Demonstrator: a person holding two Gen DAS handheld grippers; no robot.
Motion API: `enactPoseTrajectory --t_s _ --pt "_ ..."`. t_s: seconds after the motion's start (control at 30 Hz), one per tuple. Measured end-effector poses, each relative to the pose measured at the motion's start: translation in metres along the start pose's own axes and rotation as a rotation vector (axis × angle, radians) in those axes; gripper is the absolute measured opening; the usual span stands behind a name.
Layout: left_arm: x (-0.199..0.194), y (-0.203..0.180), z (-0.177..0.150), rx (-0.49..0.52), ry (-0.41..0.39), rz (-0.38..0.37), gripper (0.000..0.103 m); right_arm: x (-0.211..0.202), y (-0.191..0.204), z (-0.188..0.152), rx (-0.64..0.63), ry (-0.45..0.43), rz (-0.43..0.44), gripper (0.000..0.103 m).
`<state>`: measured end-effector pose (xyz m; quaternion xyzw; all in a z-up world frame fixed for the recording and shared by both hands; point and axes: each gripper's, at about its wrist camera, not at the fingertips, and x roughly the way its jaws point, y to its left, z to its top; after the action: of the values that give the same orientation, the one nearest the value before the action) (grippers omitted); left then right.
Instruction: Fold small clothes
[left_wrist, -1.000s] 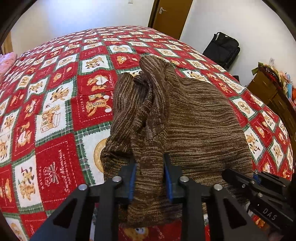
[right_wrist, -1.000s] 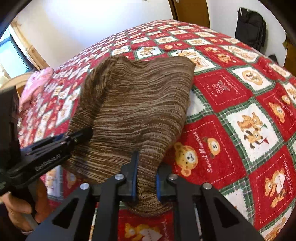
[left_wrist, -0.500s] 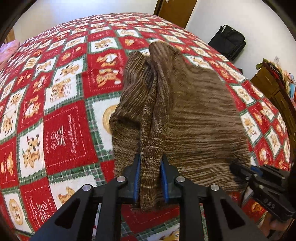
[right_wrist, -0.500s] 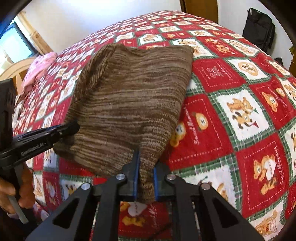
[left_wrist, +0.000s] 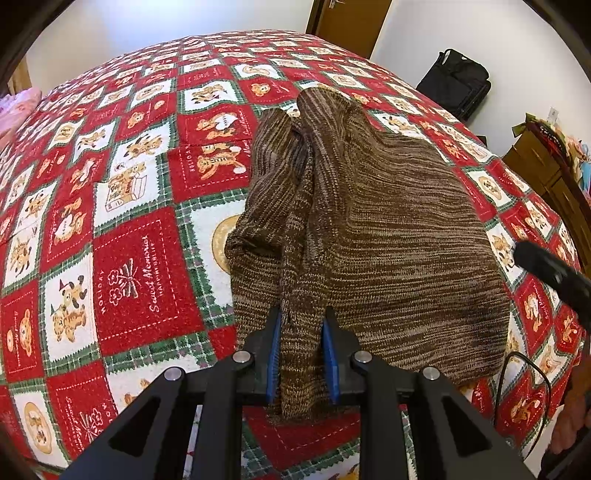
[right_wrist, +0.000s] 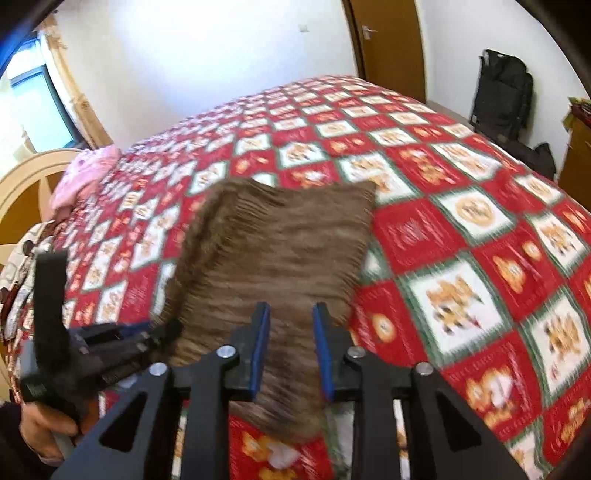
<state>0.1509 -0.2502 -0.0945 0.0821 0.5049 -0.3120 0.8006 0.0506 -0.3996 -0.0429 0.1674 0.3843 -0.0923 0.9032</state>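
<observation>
- The brown knit sweater (left_wrist: 399, 236) is lying on the bed (left_wrist: 140, 258), spread over the red and white quilt near its front edge.
- The left hand-held gripper (left_wrist: 302, 356) is clenching a bunched strip of the sweater's near edge between its blue pads (left_wrist: 274, 354).
- The right hand-held gripper (right_wrist: 290, 350) is sitting with its jaws parted around the sweater's near corner; the fabric is lying loose between them, and the view is blurred.
- With only one side gripped, any pull is likely to drag the sweater crooked and spoil the fold.
- The bunched folds running up from the left gripper could be trapped inside the next fold as a lump.
- The near hem is hanging close to the bed's edge, so a release there could let it slide off.
</observation>
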Motion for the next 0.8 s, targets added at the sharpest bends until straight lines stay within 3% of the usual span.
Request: enactPoseTrajectory --t_s 0.17,0.37,0.53,0.67,0.8 --pt "-0.005 0.005 0.001 -0.002 -0.003 -0.005 0.023 0.047 0.032 0.030 -0.064 0.001 0.042 0.017" --pt "-0.012 0.013 0.001 0.012 -0.015 -0.005 0.023 0.113 0.060 0.061 -0.092 0.035 0.024 0.016" --pt "-0.017 0.021 0.000 0.041 -0.032 0.031 0.023 0.160 0.080 0.067 -0.139 0.079 0.009 0.012" --pt "-0.017 0.030 0.002 0.048 -0.041 0.079 0.023 0.176 0.084 0.073 -0.146 0.070 0.009 0.003" --pt "-0.017 0.038 0.004 0.042 -0.053 0.118 0.023 0.167 0.075 0.077 -0.101 0.081 0.072 0.003"
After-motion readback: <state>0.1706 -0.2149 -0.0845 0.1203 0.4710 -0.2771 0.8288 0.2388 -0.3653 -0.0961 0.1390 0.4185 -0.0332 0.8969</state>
